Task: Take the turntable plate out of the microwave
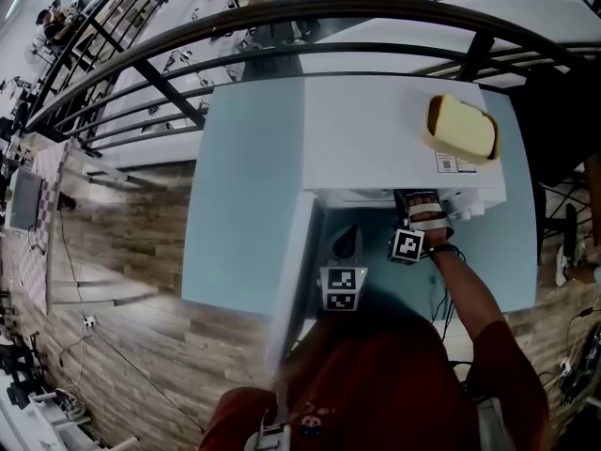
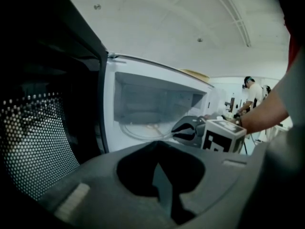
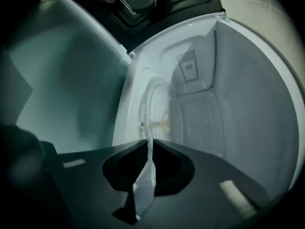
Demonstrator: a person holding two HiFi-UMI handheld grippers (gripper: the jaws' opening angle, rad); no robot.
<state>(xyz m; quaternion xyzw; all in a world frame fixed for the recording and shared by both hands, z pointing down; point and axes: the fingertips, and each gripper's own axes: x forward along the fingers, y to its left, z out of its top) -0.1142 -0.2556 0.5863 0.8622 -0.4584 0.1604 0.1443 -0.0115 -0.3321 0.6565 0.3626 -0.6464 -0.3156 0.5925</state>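
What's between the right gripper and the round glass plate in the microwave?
Nothing: the right gripper view shows the right gripper pinching the round clear glass plate's rim.

Counted: one microwave [image 1: 376, 130], one turntable plate [image 3: 156, 111], one yellow block [image 1: 462, 127], one bench [image 1: 244, 205], and two grippers, namely one left gripper [image 2: 157, 143] and one right gripper [image 3: 148, 143].

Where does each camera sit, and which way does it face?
Head view: on the person's head, facing down onto the white microwave; shows left tongs, right tongs, right arm.
Left gripper view: on the left tongs, facing the open cavity; shows right tongs and arm.
Right gripper view: on the right tongs, facing the clear glass turntable plate; shows only its jaws.
Shared: both gripper views see the plate.
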